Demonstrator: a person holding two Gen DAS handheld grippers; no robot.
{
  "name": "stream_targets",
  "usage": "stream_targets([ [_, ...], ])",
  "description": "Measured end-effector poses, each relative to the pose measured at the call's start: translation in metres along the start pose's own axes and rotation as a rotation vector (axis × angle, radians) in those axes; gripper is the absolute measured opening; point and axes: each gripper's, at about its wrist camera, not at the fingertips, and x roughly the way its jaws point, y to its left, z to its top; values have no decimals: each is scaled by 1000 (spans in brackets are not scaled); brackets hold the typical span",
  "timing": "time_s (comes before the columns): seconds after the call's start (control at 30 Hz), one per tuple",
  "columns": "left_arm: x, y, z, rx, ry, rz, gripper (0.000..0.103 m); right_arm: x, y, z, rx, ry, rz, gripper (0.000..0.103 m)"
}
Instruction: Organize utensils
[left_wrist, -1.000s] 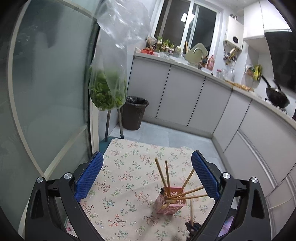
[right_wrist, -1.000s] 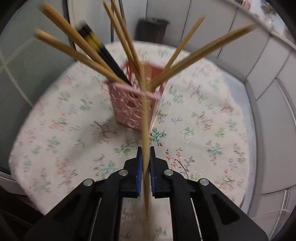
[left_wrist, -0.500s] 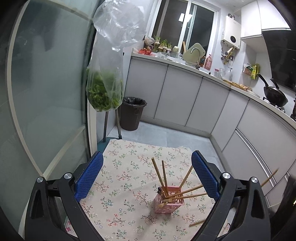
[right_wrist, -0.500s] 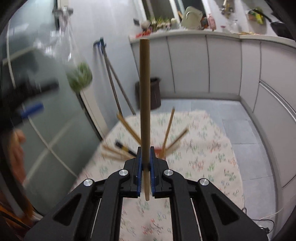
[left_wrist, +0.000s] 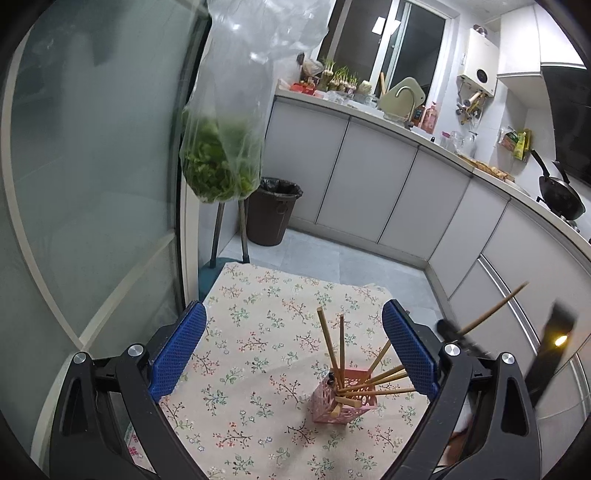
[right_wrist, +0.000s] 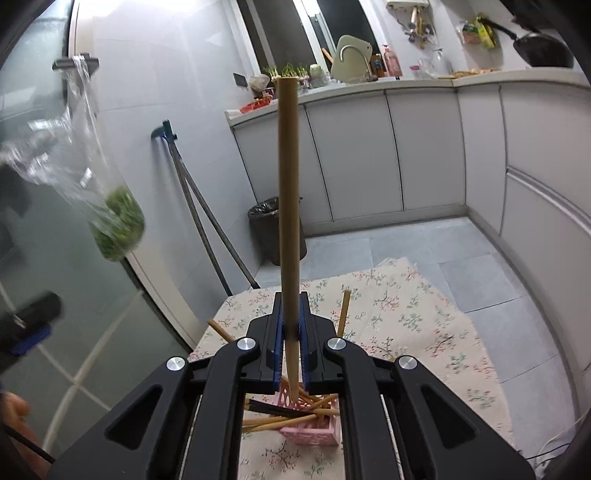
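Raised and tipped back since a second ago, when it pointed down at the holder with the stick held low over it, my right hand-held gripper (right_wrist: 290, 332) now looks out across the kitchen, and the chopstick (right_wrist: 288, 206) it is clenched on stands nearly upright through the middle of its view. Its lower tip shows just above the pink holder (right_wrist: 314, 430), which sits below and close in front of that gripper. From the left wrist view I can see this chopstick as a slanted stick at the far right, beside the blurred right gripper.

My left hand-held gripper (left_wrist: 293, 350) hangs above the near left part of the tabletop (left_wrist: 258, 332), jaws spread wide and released, nothing between the blue pads (left_wrist: 177, 350).

The pink holder (left_wrist: 343, 402) stands on the floral cloth toward the near right. Several wooden chopsticks (left_wrist: 334, 347) lean out of it at mixed angles, two steep, the others splayed low to the right, with a dark one (right_wrist: 273, 408) lying across its rim.
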Motion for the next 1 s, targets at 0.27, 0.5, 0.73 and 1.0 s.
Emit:
stream_targets([
  [0.27,4,-12,-8,40,18,11,92,-12,-10,-14,-13,32,-36,30],
  [0.5,4,-46,-27,168,36,47,93,-55,-24,-12,-27,13,-116,42],
  [0.73,-5,-51,-37,163,22,46,95,-96,-56,-23,40,23,-102,56],
  [1.0,-9,-45,-32,143,10,31,95,-53,-42,-77,-406,257,-146,71],
])
